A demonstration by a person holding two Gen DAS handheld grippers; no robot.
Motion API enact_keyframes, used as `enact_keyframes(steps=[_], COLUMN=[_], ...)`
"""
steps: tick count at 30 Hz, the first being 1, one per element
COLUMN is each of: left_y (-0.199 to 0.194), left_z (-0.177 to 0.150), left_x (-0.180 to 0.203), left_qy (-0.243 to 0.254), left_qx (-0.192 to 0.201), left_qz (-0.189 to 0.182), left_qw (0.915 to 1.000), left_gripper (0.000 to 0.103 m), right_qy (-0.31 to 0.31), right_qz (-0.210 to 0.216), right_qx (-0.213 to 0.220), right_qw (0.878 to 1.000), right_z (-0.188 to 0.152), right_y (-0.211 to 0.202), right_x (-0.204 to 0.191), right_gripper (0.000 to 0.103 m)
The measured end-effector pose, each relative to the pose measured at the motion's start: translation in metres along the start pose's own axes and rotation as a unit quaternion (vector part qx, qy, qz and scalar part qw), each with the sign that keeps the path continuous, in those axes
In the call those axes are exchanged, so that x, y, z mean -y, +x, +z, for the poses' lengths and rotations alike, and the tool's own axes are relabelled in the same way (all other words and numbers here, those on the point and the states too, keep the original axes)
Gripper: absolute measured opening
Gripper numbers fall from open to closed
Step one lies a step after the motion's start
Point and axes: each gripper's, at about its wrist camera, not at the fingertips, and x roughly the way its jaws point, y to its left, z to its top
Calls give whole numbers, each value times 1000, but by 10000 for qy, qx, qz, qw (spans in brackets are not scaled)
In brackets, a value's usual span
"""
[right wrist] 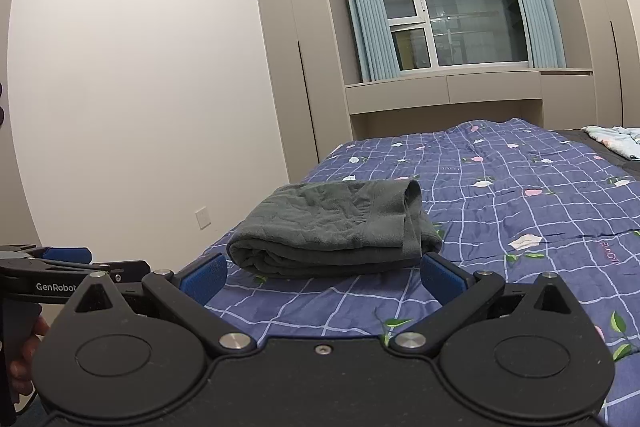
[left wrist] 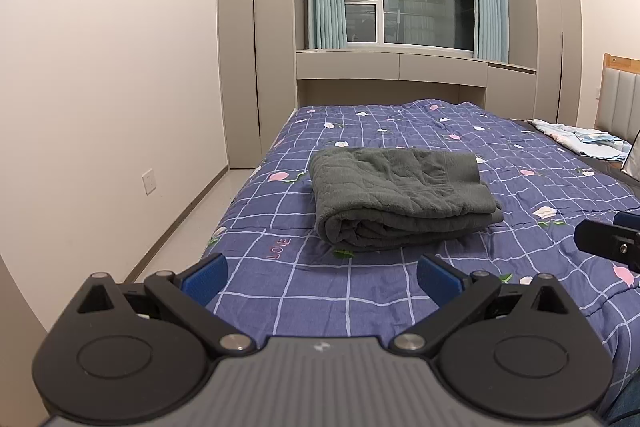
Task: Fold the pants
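The dark grey pants (left wrist: 400,199) lie folded in a thick rectangular bundle on the blue checked bedspread (left wrist: 400,299). They also show in the right wrist view (right wrist: 340,227). My left gripper (left wrist: 322,277) is open and empty, held a little short of the bundle's near edge. My right gripper (right wrist: 324,277) is open and empty, just in front of the bundle, its fingers wider than the bundle's near end. The right gripper shows at the right edge of the left wrist view (left wrist: 612,239). The left gripper shows at the left of the right wrist view (right wrist: 64,267).
The bed's left edge (left wrist: 240,203) drops to a pale floor beside a white wall with a socket (left wrist: 149,181). Light blue folded clothes (left wrist: 584,141) lie at the far right by the headboard (left wrist: 620,95). Wardrobes and a curtained window stand behind the bed.
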Motion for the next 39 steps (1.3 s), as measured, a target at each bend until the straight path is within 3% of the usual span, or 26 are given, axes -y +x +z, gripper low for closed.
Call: enact_keyframes(steps=[39], left_y=[0], left_z=[0], left_x=[-2], left_qy=[-85], left_qx=[-280], left_qz=[-72], left_qw=[9995], left_gripper=[103], right_qy=[-37], right_qz=[69], right_qx=[-67], right_qw=[9999], right_z=[0], right_y=[0], right_x=[2], right_gripper=[103])
